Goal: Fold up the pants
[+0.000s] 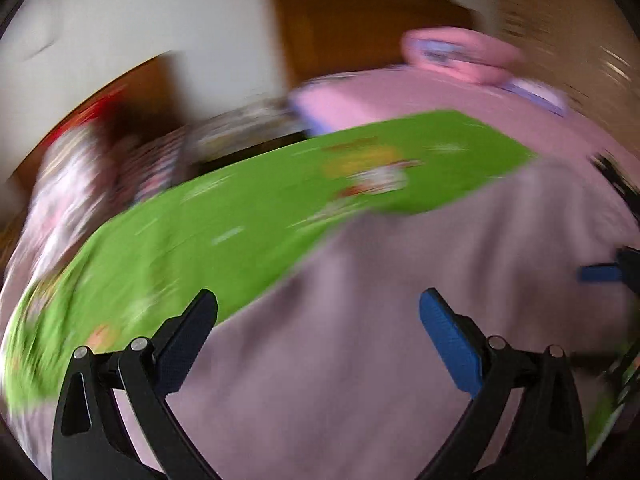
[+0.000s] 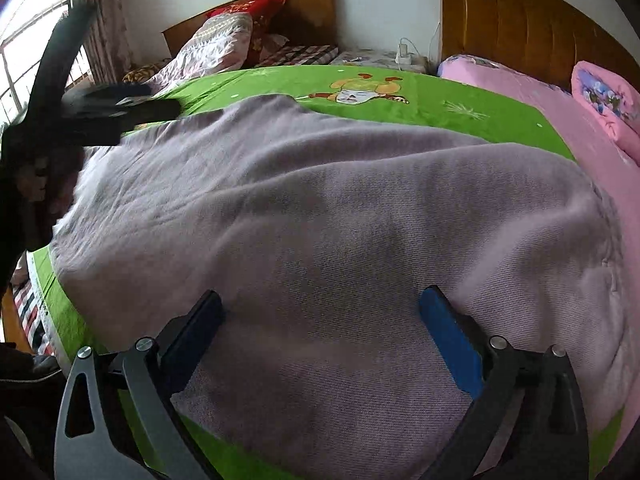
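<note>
The pants (image 2: 320,220) are lilac-grey knit cloth spread wide on a green sheet (image 2: 440,96). My right gripper (image 2: 320,304) is open, its fingers spread just above the near part of the cloth, holding nothing. The left wrist view is motion-blurred; the pants (image 1: 400,300) fill its lower half. My left gripper (image 1: 318,304) is open and empty over the cloth near its left edge. The left gripper also shows in the right wrist view (image 2: 120,108) at the cloth's far left. The right gripper's blue pad shows at the left wrist view's right edge (image 1: 600,272).
The green sheet (image 1: 240,208) covers a bed with a pink sheet (image 2: 560,128) and pink pillow (image 2: 608,100) at the right. A wooden headboard (image 2: 520,20) stands behind. A second bed with patterned bedding (image 2: 216,44) and a window (image 2: 24,48) lie left.
</note>
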### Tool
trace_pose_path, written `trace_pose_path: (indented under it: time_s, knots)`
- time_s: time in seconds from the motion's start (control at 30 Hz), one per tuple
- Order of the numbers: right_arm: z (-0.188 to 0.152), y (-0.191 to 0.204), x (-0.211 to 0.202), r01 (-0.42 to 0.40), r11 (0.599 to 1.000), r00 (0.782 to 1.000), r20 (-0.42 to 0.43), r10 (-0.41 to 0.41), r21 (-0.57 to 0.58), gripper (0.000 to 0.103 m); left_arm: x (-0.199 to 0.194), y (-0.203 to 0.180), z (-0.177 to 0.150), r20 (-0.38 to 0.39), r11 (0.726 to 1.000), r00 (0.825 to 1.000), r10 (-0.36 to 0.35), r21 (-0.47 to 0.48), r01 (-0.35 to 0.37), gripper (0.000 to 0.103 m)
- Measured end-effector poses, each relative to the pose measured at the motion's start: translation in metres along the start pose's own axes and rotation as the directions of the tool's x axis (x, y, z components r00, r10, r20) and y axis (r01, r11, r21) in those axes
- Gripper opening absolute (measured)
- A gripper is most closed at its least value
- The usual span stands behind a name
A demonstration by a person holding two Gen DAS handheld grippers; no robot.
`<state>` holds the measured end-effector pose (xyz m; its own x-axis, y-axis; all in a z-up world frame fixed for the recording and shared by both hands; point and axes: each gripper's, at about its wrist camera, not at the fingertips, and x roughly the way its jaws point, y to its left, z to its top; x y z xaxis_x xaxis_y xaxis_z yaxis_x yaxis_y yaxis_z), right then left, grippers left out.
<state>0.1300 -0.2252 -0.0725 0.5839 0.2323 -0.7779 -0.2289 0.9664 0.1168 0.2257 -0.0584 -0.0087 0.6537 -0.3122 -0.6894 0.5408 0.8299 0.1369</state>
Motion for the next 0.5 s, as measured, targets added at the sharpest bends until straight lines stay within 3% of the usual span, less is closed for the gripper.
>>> trace_pose_path:
  time_s: [0.13,0.23,0.3,0.33,0.4,0.5]
  knots:
    - [-0.001,0.001,0.001,0.010,1.000,1.000,0.010,-0.010,-0.014,0.098,0.043,-0.059,0.039,-0.012,0.985,0.991,-0.132,0.109,0.133,0.101]
    - [-0.003,0.002,0.000,0.015,1.000,1.000,0.012,-0.015,-0.016,0.098,0.083,-0.085,0.052,-0.060,0.982,0.993,-0.103,0.150,0.111,0.101]
    - [-0.005,0.002,-0.002,0.014,1.000,1.000,0.004,-0.014,-0.014,0.097,0.121,-0.085,0.047,-0.144,0.988,0.984,-0.106,0.095,0.120,0.102]
    - [-0.007,0.001,-0.004,0.011,1.000,1.000,-0.001,-0.011,-0.011,0.098,0.125,-0.071,0.050,-0.153,0.985,0.974,-0.168,0.014,0.172,0.102]
    - [-0.011,-0.001,-0.010,-0.011,1.000,1.000,-0.013,0.011,-0.005,0.098,0.133,-0.053,0.050,-0.160,0.982,0.970,-0.181,-0.082,0.170,0.102]
    - [-0.023,-0.002,-0.018,-0.020,1.000,0.999,-0.031,0.020,-0.024,0.098,0.135,-0.060,0.045,-0.167,0.990,0.977,-0.135,-0.053,0.128,0.102]
